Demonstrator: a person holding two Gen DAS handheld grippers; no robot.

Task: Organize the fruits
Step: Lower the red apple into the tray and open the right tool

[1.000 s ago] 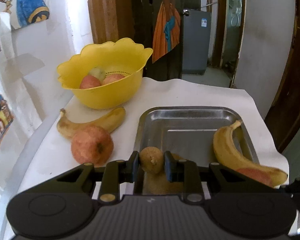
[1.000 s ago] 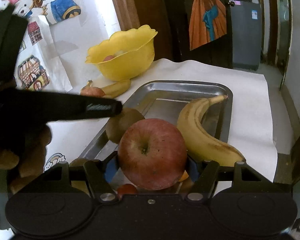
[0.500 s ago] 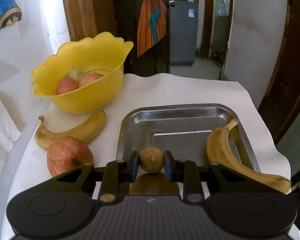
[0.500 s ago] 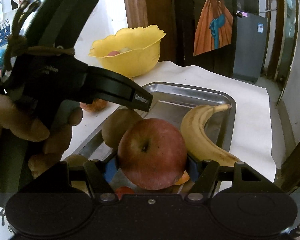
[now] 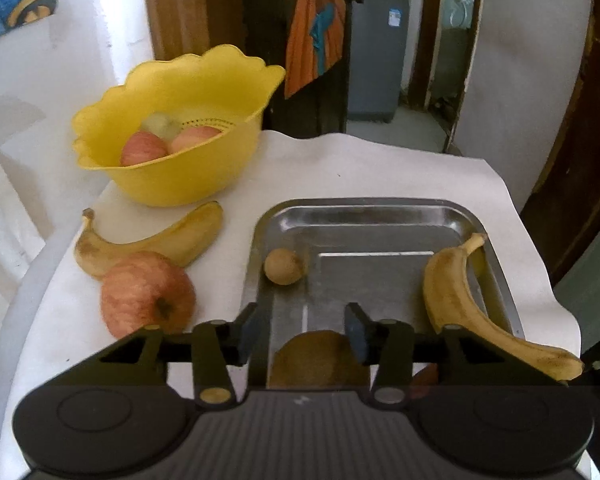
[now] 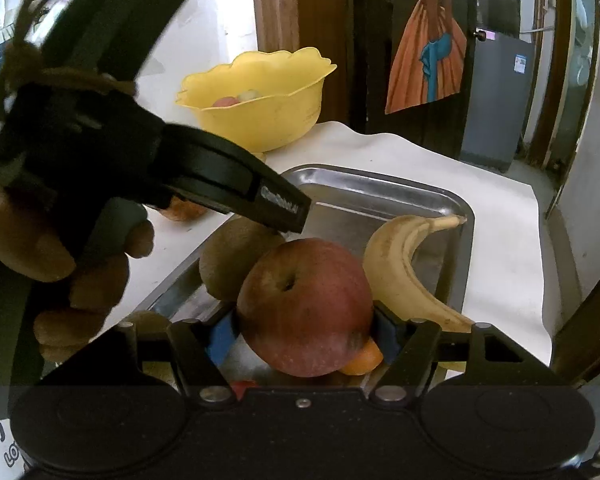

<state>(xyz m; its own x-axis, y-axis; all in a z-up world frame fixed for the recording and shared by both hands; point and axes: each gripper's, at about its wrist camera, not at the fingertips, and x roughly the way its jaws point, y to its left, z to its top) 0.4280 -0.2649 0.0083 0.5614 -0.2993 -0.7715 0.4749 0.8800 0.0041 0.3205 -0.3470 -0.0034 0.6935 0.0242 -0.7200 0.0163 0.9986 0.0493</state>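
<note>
Gripping an apple (image 6: 306,306) low over the tray's (image 6: 372,190) near edge, right gripper (image 6: 304,338); left gripper (image 5: 307,330) spread, empty, small brown fruit (image 5: 283,266) resting ahead by the tray's left wall.

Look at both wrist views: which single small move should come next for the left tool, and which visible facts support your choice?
Probably draw the left tool back and swing it left toward the loose apple on the white cloth. Its jaws stand open and empty, and the small brown fruit already rests in the metal tray. The right tool is occupied, gripping a red apple.
</note>
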